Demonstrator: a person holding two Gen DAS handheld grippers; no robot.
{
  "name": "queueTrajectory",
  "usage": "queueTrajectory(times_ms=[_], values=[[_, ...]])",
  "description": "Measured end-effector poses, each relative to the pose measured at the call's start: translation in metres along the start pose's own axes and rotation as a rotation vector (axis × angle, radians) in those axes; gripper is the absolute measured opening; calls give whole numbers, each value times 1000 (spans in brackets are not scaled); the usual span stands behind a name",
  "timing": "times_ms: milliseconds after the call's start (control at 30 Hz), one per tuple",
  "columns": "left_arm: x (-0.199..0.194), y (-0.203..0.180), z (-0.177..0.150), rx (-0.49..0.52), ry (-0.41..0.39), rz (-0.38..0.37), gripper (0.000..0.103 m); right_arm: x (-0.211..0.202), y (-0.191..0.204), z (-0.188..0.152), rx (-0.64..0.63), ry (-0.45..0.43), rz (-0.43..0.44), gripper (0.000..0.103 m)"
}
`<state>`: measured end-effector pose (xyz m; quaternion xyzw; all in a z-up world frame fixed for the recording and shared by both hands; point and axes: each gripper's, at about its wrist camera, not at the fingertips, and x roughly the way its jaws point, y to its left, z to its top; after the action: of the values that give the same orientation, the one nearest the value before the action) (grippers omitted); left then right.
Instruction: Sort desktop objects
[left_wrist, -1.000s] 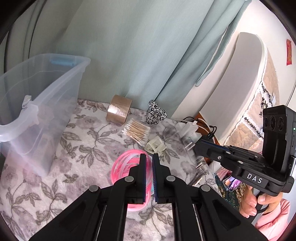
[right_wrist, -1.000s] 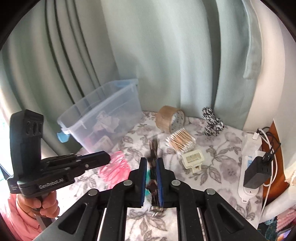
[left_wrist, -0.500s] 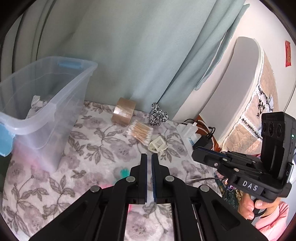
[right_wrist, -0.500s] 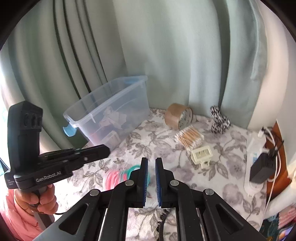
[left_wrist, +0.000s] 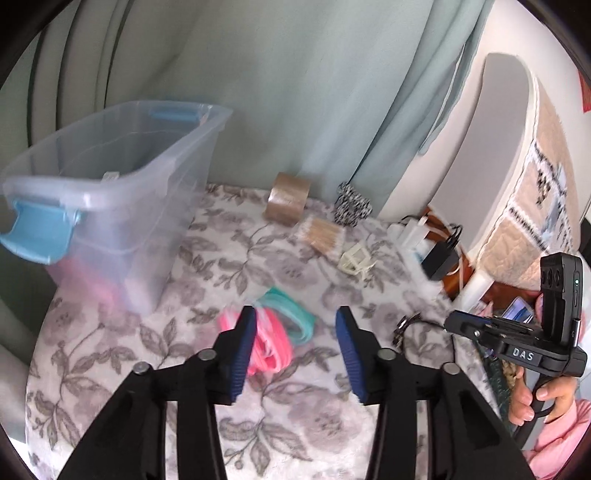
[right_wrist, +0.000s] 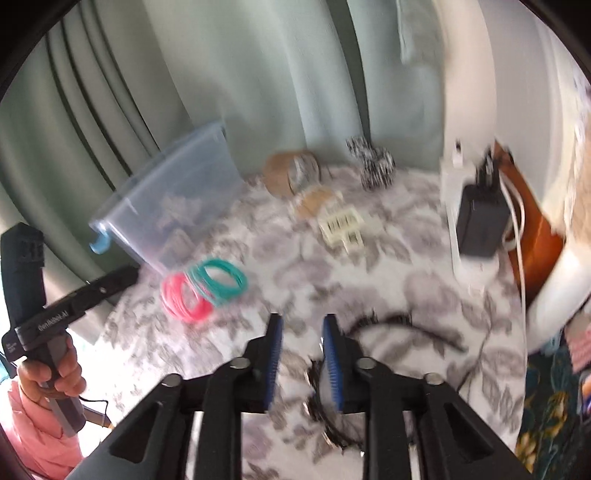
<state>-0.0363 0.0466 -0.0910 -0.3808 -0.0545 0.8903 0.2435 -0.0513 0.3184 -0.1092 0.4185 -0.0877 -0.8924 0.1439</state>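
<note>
Pink rings (left_wrist: 271, 341) and teal rings (left_wrist: 291, 312) lie on the floral cloth; in the right wrist view the pink rings (right_wrist: 183, 297) and teal rings (right_wrist: 219, 280) sit left of centre. My left gripper (left_wrist: 295, 321) is open and empty just above and behind them. My right gripper (right_wrist: 301, 328) is open and empty over a black headband (right_wrist: 399, 321), also seen in the left wrist view (left_wrist: 410, 325). A clear storage bin (left_wrist: 110, 192) with blue latches stands at the left and holds some items.
At the back lie a tape roll (left_wrist: 286, 203), a pack of cotton swabs (left_wrist: 321, 234), a cream clip (left_wrist: 356, 258) and a black-and-white scrunchie (left_wrist: 351, 203). A power strip with a black adapter (right_wrist: 476, 221) lies at the right edge. Curtains hang behind.
Both grippers have opened from shut. The right gripper has let go of the black headband, which now lies on the cloth. Both views have pulled back and up; the right wrist view is blurred.
</note>
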Motion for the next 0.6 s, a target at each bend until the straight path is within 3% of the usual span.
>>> queueTrajectory(times_ms=[133,400,600], values=[[11,6,-10,-11,40,13,53,19,-8,-18,44,58,-3,33],[39,16,-24,-50,108,17,53,43,-5,-41,65,120,-25,40],[45,20,-25,-77,92,23,53,52,-6,-48,81,141,-58,40]])
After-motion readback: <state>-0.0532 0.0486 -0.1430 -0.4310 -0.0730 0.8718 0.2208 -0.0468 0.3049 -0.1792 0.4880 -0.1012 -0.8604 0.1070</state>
